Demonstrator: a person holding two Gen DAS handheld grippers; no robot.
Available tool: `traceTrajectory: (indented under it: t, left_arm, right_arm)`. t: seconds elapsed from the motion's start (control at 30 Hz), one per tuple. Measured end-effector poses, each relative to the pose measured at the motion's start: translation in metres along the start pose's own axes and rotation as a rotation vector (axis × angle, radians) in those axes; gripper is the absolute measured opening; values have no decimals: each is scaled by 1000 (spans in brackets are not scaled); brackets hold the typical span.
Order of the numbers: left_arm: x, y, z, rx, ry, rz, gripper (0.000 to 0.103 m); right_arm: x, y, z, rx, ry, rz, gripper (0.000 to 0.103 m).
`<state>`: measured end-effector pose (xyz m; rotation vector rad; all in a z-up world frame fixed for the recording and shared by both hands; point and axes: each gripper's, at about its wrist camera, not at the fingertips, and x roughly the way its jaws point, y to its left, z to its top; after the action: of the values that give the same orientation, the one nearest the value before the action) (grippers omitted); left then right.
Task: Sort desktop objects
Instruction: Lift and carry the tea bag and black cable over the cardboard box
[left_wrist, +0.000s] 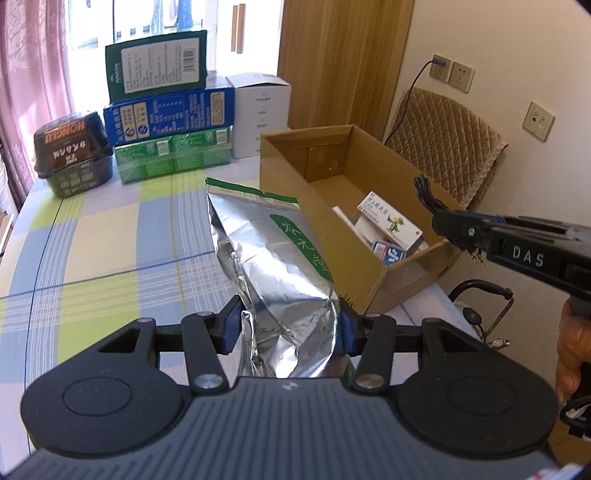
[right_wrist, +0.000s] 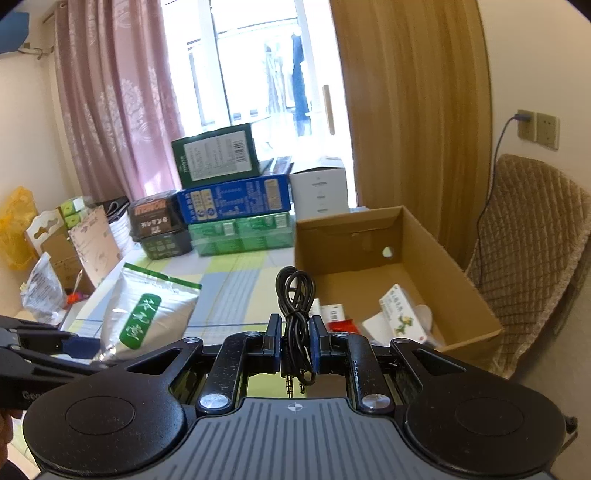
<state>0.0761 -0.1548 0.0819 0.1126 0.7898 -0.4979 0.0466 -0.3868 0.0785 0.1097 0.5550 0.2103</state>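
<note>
My left gripper (left_wrist: 290, 323) is shut on the bottom of a silver foil pouch (left_wrist: 269, 254) with a green label, held above the checked tablecloth, left of the open cardboard box (left_wrist: 314, 162). The pouch also shows in the right wrist view (right_wrist: 147, 314). My right gripper (right_wrist: 295, 343) is shut on a coiled black audio cable (right_wrist: 295, 295), held near the box's (right_wrist: 454, 266) front left corner. In the left wrist view the right gripper (left_wrist: 458, 236) hangs over the box's right edge with the cable (left_wrist: 426, 194). A medicine carton (left_wrist: 391, 221) and small packs lie inside the box.
Stacked green, blue and white boxes (left_wrist: 166, 110) and a dark tub (left_wrist: 74, 151) stand at the table's far edge. A quilted chair (left_wrist: 447, 144) stands behind the box. Bags and cartons (right_wrist: 55, 254) sit on the floor at left.
</note>
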Motion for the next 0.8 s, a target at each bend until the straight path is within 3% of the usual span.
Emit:
traceTrajectory:
  t: [0.8]
  left_arm:
    - [26, -56, 40, 8, -24, -69, 46]
  right_arm:
    - [-16, -67, 7, 18, -6, -89, 12]
